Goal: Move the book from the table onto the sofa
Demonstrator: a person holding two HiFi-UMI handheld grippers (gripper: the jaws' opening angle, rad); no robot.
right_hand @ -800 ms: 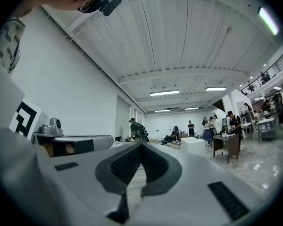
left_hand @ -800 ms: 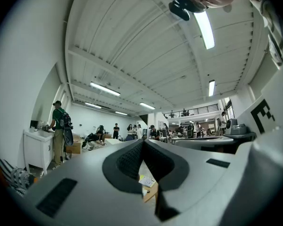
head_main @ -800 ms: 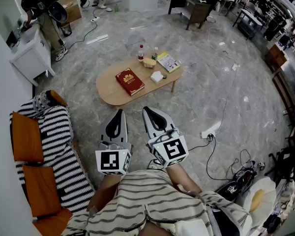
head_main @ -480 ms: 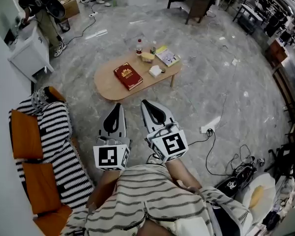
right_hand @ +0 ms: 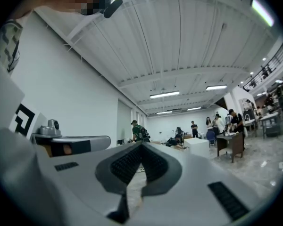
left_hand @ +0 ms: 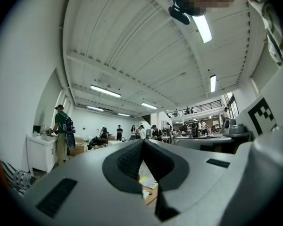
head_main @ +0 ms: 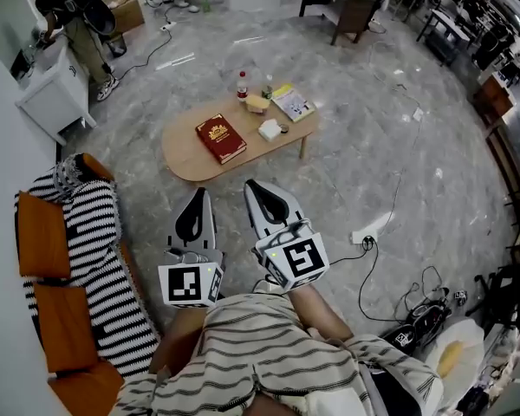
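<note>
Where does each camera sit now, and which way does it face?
Head view: on the person's head, steeply down at the table with the book, sofa left; striped shirt, left tongs, right tongs show.
Left gripper view: on the left tongs, level over the table's end into the hall; shut jaws show.
Right gripper view: on the right tongs, level into the hall; shut jaws show.
Shared: both gripper views catch the backpack wearer.

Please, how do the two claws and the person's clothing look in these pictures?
The left claw and the right claw are pale grey shells that narrow to a tip, with black ribbed pads inside. Behind each sits a white cube with black square markers. The person wears a cream top with thin dark stripes.
</note>
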